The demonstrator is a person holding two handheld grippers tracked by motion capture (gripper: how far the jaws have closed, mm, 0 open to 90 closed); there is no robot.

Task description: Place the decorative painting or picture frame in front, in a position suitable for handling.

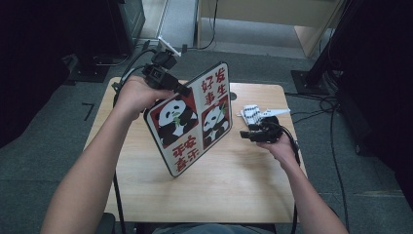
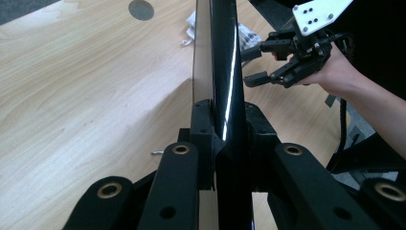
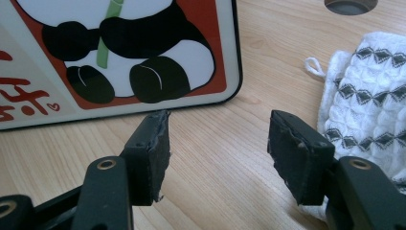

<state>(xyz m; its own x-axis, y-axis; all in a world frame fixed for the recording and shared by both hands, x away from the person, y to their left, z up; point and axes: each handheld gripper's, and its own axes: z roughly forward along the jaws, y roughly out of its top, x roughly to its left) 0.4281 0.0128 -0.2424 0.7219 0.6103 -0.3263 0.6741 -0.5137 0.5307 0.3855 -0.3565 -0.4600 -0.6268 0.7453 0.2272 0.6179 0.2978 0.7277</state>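
Observation:
A flat board point(image 1: 187, 117) printed with two pandas and red characters stands tilted on its lower edge on the wooden table point(image 1: 234, 190). My left gripper point(image 1: 181, 89) is shut on its upper left edge. In the left gripper view both jaws clamp the board's thin dark edge point(image 2: 222, 57), with the left gripper point(image 2: 222, 117) around it. To the right of the board, my right gripper point(image 1: 248, 134) rests low over the table, open and empty. The right gripper view has the right gripper point(image 3: 218, 139) facing the board's lower corner point(image 3: 119, 48).
A white knitted cloth point(image 1: 253, 113) with a dark pattern lies at the table's right side, just beyond the right gripper; it lies close beside the right jaw point(image 3: 368, 96). A round hole point(image 2: 141, 9) sits near the table's far edge. Cables trail over the floor around the table.

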